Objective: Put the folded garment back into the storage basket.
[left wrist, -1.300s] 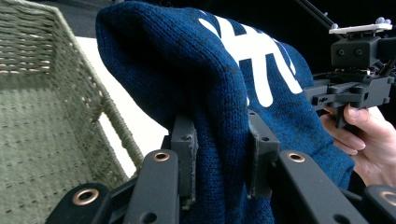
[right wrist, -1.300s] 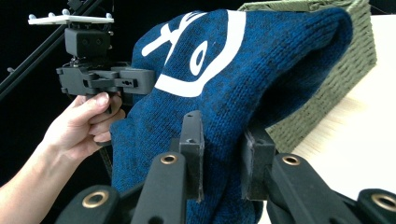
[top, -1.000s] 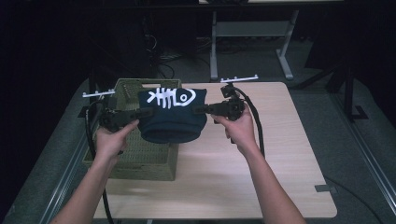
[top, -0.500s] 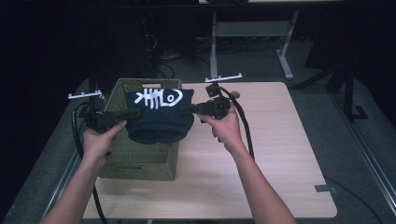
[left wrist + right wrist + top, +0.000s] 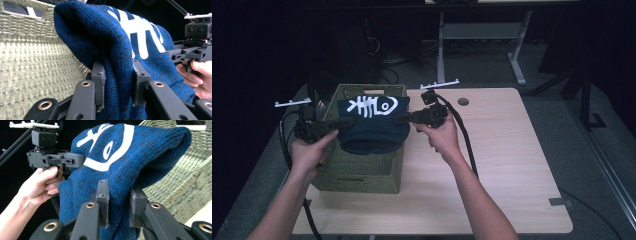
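Two grips: left hand-held gripper (image 5: 343,122) and right hand-held gripper (image 5: 403,119) are clamping the blue knitted fish-bone beanie (image 5: 373,131).
Progress: beanie is hanging over the green woven basket (image 5: 362,170); lowering and releasing remain.

A light wooden table (image 5: 502,165) stands on a grey floor (image 5: 592,165), with a small round hole (image 5: 463,101) near its far edge. Behind it, a white metal desk frame (image 5: 482,45) rises in the dark background.
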Tool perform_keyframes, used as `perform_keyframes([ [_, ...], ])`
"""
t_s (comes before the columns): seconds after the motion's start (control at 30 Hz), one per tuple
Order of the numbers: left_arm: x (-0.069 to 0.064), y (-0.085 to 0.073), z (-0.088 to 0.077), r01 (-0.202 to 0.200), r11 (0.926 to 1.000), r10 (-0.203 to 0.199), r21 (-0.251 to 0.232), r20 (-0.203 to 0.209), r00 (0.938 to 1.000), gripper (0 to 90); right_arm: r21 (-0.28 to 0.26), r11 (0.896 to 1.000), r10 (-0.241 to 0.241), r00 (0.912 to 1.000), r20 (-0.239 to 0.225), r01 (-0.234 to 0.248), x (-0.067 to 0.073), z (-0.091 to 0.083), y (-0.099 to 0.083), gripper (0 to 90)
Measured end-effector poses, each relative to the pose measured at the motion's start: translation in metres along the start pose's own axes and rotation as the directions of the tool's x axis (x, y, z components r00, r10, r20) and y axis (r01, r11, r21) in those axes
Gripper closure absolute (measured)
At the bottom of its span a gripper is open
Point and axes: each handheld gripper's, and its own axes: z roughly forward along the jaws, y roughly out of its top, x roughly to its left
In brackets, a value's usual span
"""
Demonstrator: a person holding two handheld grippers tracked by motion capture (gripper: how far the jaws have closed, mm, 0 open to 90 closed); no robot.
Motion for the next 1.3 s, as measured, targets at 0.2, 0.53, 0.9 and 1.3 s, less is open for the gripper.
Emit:
perform_keyframes([
  [0.2, 0.01, -0.001, -0.007, 0.019, 0.9998, -0.019, -0.002, -0.019, 0.9996, 69.2, 0.003, 1.0, 0.0, 1.0, -0.002, 0.0, 0.003, 0.013, 0.0, 73.8],
  [0.53, 0.024, -0.002, -0.019, 0.05, 0.9987, -0.05, -0.013, -0.052, 0.9974, 68.4, -0.001, 1.0, 0.004, 1.0, 0.0, -0.004, 0.005, 0.035, 0.0, 73.6],
  [0.9, 0.039, -0.005, -0.029, 0.074, 0.9972, -0.075, -0.009, -0.101, 0.9921, 67.3, 0.009, 1.0, 0.0, 0.9999, 0.014, 0.0, 0.009, 0.057, 0.0, 73.3],
  [1.3, 0.05, -0.013, -0.023, 0.089, 0.9958, -0.084, 0.024, -0.151, 0.9849, 65.3, 0.026, 0.999, 0.023, 0.9991, 0.037, -0.024, 0.0, 0.073, -0.009, 73.0],
])
